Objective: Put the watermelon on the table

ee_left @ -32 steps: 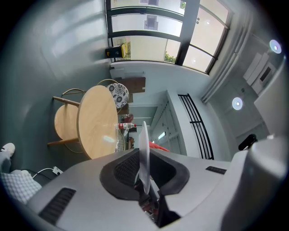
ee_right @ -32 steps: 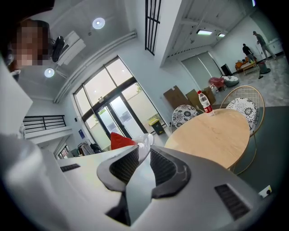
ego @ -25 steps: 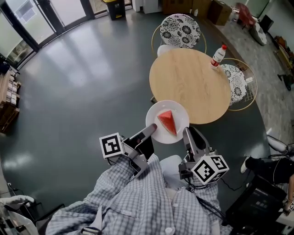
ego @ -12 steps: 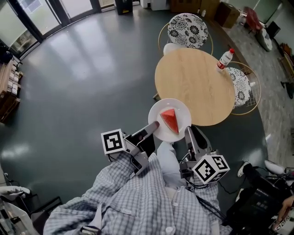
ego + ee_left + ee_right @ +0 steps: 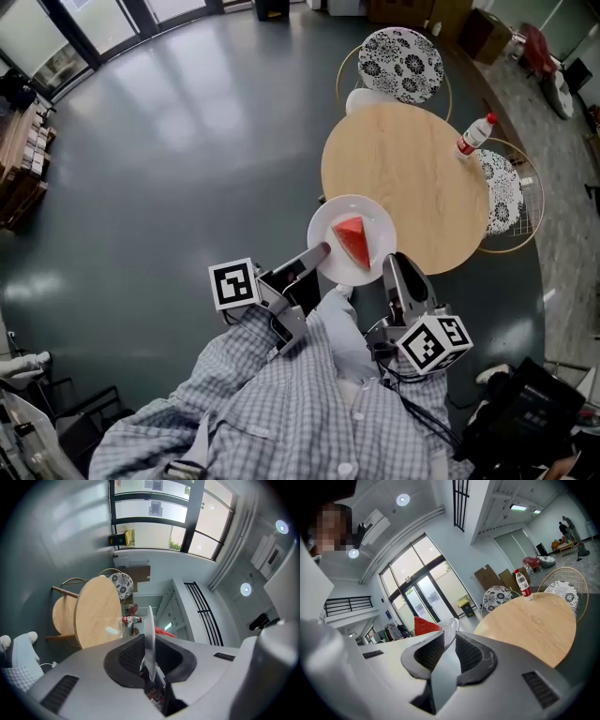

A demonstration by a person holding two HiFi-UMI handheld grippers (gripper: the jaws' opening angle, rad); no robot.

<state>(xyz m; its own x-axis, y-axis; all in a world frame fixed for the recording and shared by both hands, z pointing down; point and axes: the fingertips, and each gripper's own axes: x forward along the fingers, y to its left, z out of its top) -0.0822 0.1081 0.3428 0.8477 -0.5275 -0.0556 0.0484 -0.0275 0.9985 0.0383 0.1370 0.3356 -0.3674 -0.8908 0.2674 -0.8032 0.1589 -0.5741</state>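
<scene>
The left gripper (image 5: 321,251) and right gripper (image 5: 391,262) each pinched an opposite rim of the plate (image 5: 352,206), level so the watermelon (image 5: 353,241) on it would not slide; it hung over the bench (image 5: 403,169) edge.

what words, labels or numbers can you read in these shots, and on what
None can be read.
Bottle on the table: red label, print too small.
Marker cubes: black and white patterns only, no letters.
Plate: plain white, no print.
</scene>
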